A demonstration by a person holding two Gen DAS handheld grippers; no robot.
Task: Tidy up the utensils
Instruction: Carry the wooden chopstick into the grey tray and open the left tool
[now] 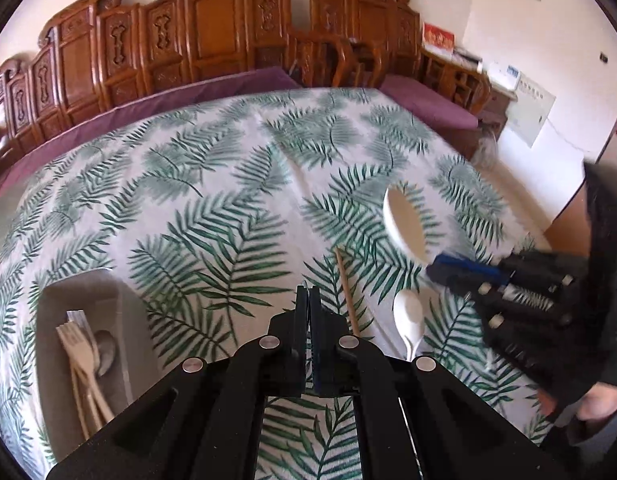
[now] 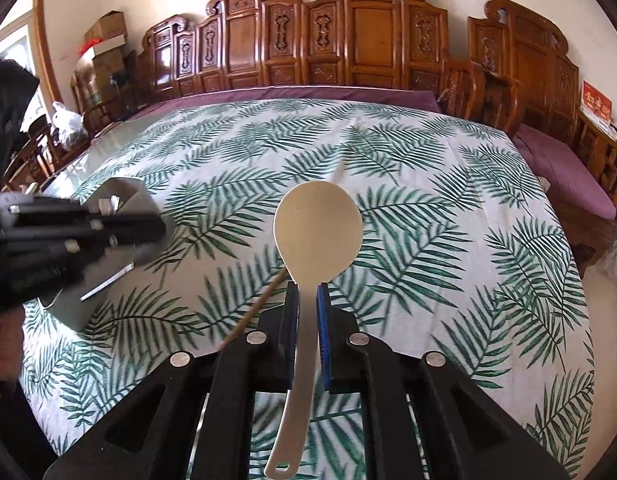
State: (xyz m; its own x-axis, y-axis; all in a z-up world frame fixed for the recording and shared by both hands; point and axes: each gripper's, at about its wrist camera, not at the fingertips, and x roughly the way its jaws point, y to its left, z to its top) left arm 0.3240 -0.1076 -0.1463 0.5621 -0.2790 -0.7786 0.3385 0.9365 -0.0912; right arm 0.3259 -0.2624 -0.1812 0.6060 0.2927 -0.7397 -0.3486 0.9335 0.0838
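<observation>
Half the rice paddle [image 2: 318, 228] handle passes between right tongs [image 2: 307, 292].

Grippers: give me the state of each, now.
Left gripper: closed, empty.
Right gripper: closed on the handle of the rice paddle.

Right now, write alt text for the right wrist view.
The right claw grips the handle of a cream rice paddle, held above a table with a leaf-print cloth. A thin wooden stick lies below; the left claw sits blurred at left, before a grey utensil holder.
</observation>
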